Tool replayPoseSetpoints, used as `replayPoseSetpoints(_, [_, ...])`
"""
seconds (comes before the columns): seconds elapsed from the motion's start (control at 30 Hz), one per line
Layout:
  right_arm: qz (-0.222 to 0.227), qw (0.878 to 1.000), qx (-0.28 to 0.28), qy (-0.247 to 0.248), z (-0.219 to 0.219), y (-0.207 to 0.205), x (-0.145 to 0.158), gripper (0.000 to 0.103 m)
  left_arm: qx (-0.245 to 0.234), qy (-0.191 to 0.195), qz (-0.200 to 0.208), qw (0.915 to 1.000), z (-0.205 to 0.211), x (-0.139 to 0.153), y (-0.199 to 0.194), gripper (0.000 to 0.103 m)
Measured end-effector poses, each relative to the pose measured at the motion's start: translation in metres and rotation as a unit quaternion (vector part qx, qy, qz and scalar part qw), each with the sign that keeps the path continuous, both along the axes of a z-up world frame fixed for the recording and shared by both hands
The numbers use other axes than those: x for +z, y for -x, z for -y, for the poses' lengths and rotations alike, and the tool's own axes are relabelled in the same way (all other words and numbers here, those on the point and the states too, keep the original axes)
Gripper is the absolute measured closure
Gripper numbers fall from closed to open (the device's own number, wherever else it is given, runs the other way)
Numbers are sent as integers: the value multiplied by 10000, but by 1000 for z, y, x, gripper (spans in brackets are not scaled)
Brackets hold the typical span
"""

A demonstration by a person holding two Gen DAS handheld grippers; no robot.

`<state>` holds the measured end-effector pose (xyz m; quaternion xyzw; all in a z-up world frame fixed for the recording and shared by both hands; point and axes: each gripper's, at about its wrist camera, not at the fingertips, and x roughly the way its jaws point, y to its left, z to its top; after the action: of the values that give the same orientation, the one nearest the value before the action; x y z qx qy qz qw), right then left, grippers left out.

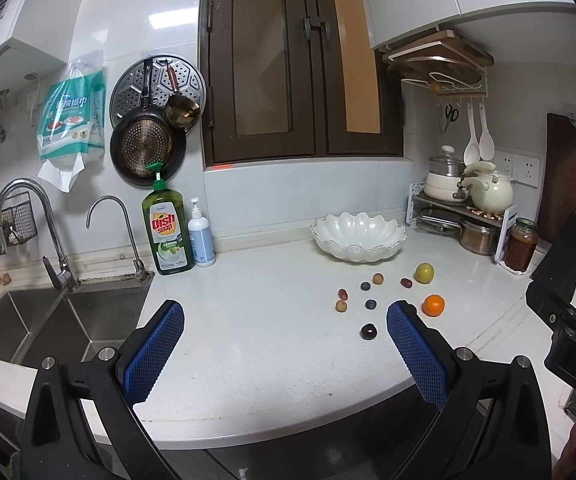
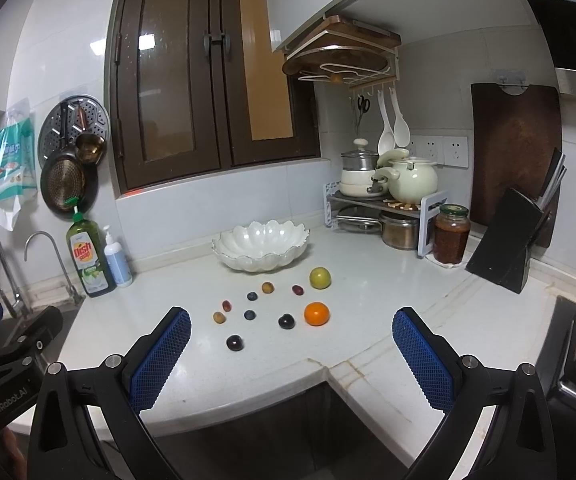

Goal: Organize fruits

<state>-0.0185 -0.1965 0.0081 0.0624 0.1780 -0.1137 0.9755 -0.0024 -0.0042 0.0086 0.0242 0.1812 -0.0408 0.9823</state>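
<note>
We see the white bowl (image 2: 261, 246) holding nothing, fruit (image 2: 317, 313) scattered at its six o'clock; left gripper (image 1: 284, 344) and right gripper (image 2: 292, 350) spread wide.

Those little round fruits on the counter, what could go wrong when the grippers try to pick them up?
Both grippers, left and right, are open and empty. Three things might go wrong:
1. The small dark plum is round and could roll toward the counter edge if nudged.
2. The blueberries and grapes lie close together, so wide fingers might bump a neighbour.
3. The bowl looks light and might slide if a fruit is dropped in hard.
</note>
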Motion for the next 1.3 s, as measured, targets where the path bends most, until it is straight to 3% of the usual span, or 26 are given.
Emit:
replayPoseSetpoints(0.47, [-73,10000,-3,-12,-10,-16,-6,1,-102,-36,-114,9999,-16,-9,-26,0])
replayPoseSetpoints(0.83, [-353,9991,-163,-139,-15,-41,-25,1,-499,-103,-350,9981,-16,-28,-57,0])
replayPoseSetpoints(1.3, [-714,9970,-65,-276,14,-97,-42,1,-645,-98,-624,9959,31,-44,-105,2])
